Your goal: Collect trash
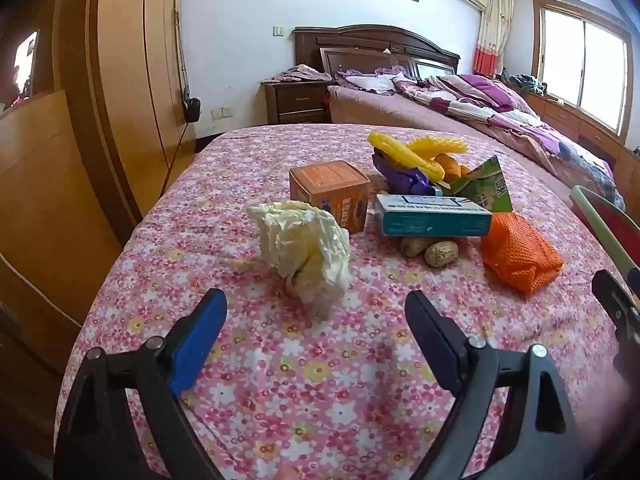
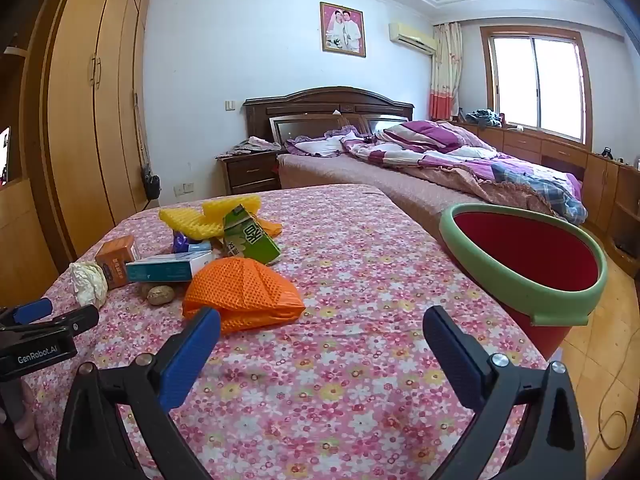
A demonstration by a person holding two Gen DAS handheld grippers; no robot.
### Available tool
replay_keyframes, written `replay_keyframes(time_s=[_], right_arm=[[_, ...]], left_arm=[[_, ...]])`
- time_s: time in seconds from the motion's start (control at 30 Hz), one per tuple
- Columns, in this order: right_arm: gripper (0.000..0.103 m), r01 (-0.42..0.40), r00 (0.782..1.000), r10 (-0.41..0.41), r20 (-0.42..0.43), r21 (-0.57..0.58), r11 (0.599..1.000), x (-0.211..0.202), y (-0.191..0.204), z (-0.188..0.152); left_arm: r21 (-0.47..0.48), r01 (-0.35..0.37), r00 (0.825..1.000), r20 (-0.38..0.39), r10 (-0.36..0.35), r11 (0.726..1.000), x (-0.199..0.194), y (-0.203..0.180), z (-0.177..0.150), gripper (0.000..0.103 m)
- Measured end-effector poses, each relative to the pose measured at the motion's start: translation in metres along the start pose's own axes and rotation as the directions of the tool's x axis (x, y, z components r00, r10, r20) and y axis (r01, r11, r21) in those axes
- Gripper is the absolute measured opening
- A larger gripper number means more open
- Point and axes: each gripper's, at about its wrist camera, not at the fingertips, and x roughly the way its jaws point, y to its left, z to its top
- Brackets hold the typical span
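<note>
I hold my left gripper [image 1: 316, 316] low over the near part of the table [image 1: 320, 380], which wears a pink flowered cloth; its blue-padded jaws stand wide apart with nothing between them. Just beyond its tips lies a crumpled ball of pale paper [image 1: 306, 246], toward the table's left edge. Behind the paper, touching it, sits an orange box [image 1: 330, 192]. To the right of that a white and teal box [image 1: 434, 216] rests on top of some peanuts [image 1: 440, 253]. Farther back lies a heap: yellow foam netting [image 1: 404, 152] over a purple wrapper [image 1: 404, 178], with a green drink carton [image 1: 490, 184] leaning beside them. An orange mesh sleeve [image 1: 518, 252] lies near the table's right edge.

My right gripper [image 2: 320, 322] hangs over the near middle of the table, jaws also spread wide and holding nothing. The orange mesh sleeve is just ahead of its left finger, not touching it. A red bucket with a green rim [image 2: 456, 236] stands at the table's right edge, well apart from the trash.
</note>
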Motion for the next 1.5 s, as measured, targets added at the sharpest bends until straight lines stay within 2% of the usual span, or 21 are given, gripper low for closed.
replay_keyframes(time_s=[1.5], right_arm=[[0.103, -0.005, 1.0, 0.005, -0.011, 0.009, 1.0, -0.0001, -0.0032, -0.0001]], left_arm=[[0.002, 0.001, 1.0, 0.0, -0.001, 1.0, 0.0, -0.0007, 0.0001, 0.091]])
